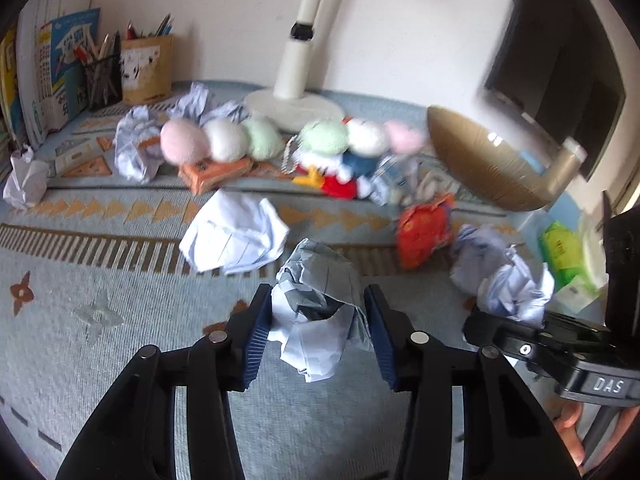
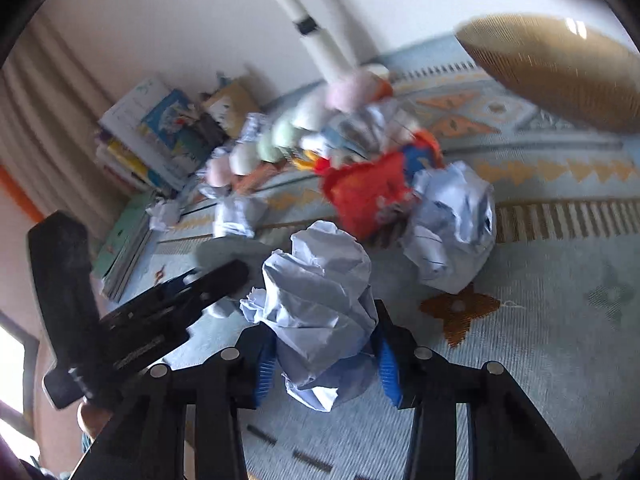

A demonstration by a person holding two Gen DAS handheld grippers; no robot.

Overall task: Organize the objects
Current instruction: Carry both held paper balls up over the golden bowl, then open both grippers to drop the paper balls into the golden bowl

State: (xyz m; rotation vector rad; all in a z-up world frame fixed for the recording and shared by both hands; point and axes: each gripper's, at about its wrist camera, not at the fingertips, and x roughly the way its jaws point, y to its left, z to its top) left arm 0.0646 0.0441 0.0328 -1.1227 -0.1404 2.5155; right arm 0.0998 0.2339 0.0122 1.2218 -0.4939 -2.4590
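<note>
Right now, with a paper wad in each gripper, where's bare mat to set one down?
Free: the near-left mat in the left view, bordered by the striped band and left gripper. Also right of the right gripper, past the brown star. Crowded: plush toys, orange packet and loose wads behind.

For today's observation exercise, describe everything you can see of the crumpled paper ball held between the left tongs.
The crumpled paper ball is white to pale blue sheet paper with faint ruled lines, crushed into an irregular lump with sharp creases, a shadowed hollow in the middle and a loose corner hanging toward the camera. It sits between the blue ribbed pads of the left tongs, which press on both its sides. Behind it lies the patterned light-blue cloth; whether its underside touches the cloth cannot be told.
</note>
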